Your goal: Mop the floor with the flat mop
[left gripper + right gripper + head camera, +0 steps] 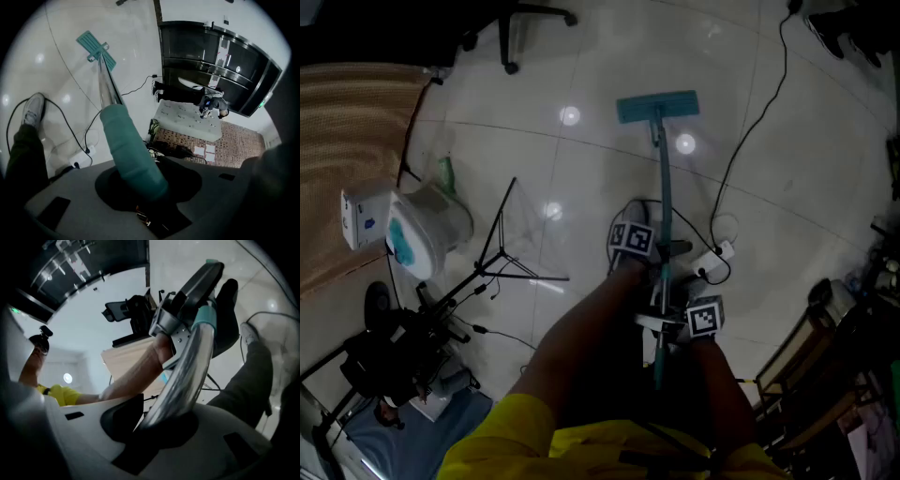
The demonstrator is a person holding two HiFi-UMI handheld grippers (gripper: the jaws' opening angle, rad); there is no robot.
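Note:
The flat mop's teal head (657, 107) lies flat on the pale tiled floor ahead, and its metal pole (664, 202) runs back toward me. My left gripper (639, 251) is shut on the mop's teal foam grip (129, 150), higher up the pole. In the left gripper view the mop head (96, 48) sits at the far end of the pole (107, 89). My right gripper (684, 323) is shut on the shiny pole (187, 376) just behind the left one, close to my body. My shoe (33, 110) stands beside the pole.
A black cable and white power strip (718, 253) lie right of the pole. A folded tripod stand (502, 253), a white bucket (429, 230) and a woven rug (347, 150) are to the left. A chair base (511, 37) is far left; dark furniture (834, 356) crowds the right.

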